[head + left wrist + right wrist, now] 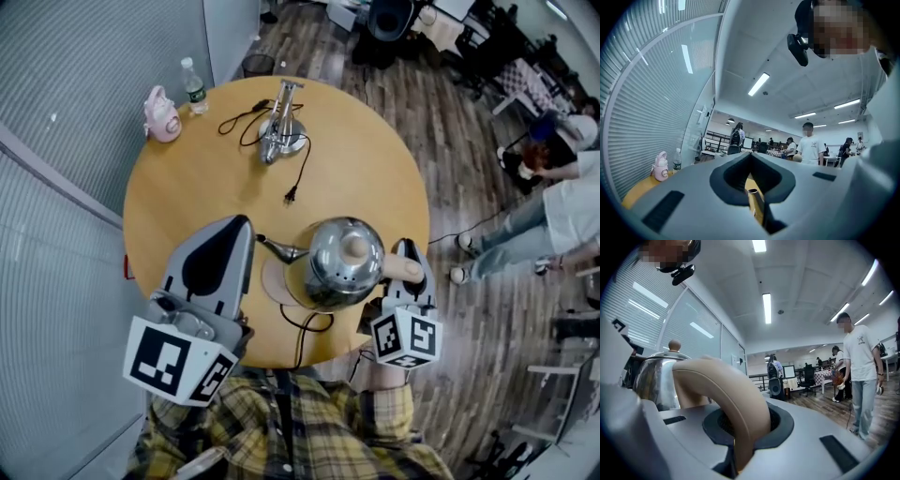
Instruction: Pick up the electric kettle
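The steel electric kettle [339, 264] hangs over the near part of the round wooden table [187, 178]. It sits off its tan base disc [273, 281]. My right gripper [405, 265] is shut on the kettle's tan curved handle [729, 401], which fills the slot between the jaws; the steel body [651, 376] is just left of it. My left gripper [246, 228] reaches in from the left at the thin spout [275, 247]. Its jaws stand close together, with the spout tip [753, 191] in the narrow slot between them.
At the table's far side stand a pink flask [162, 114], a water bottle [194, 86] and a metal stand [279, 128] with a black cord and plug [291, 196]. The base's cord [307, 325] loops to the near edge. People stand on the wooden floor at right [562, 211].
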A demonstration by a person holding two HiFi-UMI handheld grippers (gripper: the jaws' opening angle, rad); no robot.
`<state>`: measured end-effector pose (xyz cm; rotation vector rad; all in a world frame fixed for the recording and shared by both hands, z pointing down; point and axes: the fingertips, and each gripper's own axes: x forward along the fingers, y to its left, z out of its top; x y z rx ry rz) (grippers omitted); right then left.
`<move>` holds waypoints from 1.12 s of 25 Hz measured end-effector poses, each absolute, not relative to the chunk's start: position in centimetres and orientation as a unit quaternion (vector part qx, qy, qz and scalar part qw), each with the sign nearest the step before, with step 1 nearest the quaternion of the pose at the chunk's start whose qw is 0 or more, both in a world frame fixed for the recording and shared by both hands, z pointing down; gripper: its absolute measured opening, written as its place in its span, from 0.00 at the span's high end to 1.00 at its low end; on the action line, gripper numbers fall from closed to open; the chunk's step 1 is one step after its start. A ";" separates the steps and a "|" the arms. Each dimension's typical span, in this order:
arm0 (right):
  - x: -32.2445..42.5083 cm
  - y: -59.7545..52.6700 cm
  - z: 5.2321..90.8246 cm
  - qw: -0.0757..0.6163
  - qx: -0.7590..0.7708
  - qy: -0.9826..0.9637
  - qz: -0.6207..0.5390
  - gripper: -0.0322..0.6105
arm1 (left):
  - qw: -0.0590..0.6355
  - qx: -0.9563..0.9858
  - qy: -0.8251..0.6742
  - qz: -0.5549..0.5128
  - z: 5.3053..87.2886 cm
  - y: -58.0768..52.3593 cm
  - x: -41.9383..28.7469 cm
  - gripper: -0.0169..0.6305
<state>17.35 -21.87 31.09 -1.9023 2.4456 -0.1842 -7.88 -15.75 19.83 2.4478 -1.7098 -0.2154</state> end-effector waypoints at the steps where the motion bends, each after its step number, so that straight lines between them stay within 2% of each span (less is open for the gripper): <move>1: 17.7 -21.5 30.5 0.022 -0.611 0.789 -0.062 0.87 | 0.074 0.815 -0.570 -0.073 19.6 -15.5 -7.9 0.97; 13: 19.6 -16.8 24.1 0.024 -0.590 0.806 -0.053 0.87 | 0.084 0.818 -0.567 -0.049 21.2 -14.4 -7.4 0.97; 28: 19.1 -15.9 24.0 0.031 -0.585 0.808 -0.065 0.87 | 0.100 0.823 -0.558 -0.032 23.9 -14.6 -6.9 0.97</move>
